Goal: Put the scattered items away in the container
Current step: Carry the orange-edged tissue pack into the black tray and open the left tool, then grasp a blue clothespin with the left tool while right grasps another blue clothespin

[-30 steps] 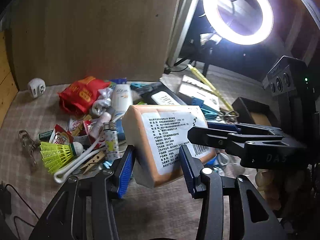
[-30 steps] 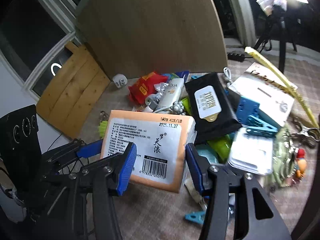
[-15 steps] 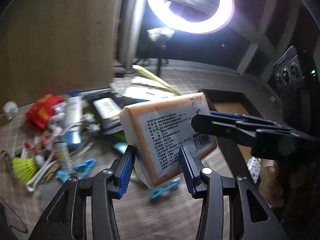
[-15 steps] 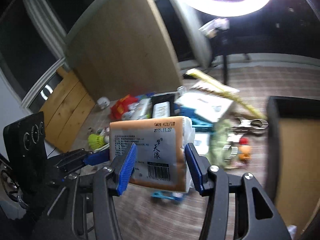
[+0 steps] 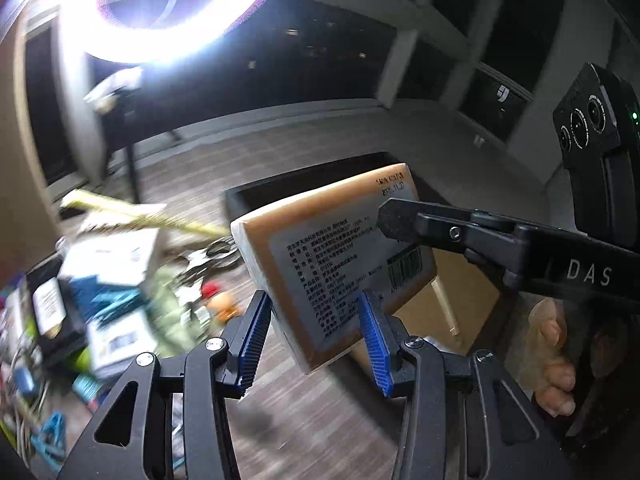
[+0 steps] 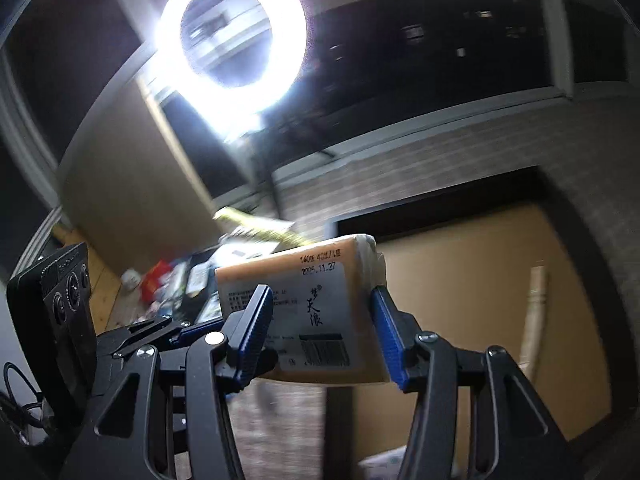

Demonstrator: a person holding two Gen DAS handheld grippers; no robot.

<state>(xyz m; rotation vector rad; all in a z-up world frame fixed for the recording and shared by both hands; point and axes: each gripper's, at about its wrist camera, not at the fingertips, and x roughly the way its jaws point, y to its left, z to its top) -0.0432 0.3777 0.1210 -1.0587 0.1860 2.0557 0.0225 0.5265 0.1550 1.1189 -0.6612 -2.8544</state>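
Blurred clutter (image 5: 100,280) lies left on the worktop (image 5: 312,420). Left gripper (image 5: 316,336) and right gripper (image 6: 324,336) each have fingers clamped on the tissue pack (image 5: 340,264), held above the box's (image 6: 460,280) near rim.

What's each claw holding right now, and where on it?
Both hold one orange plastic-wrapped tissue pack: left claw clamps its lower end, right claw clamps the opposite end.

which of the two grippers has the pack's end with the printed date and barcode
The right gripper: the tissue pack end with the date stamp and barcode sits between its blue pads. The left gripper clamps the opposite end, which carries only dense small print.
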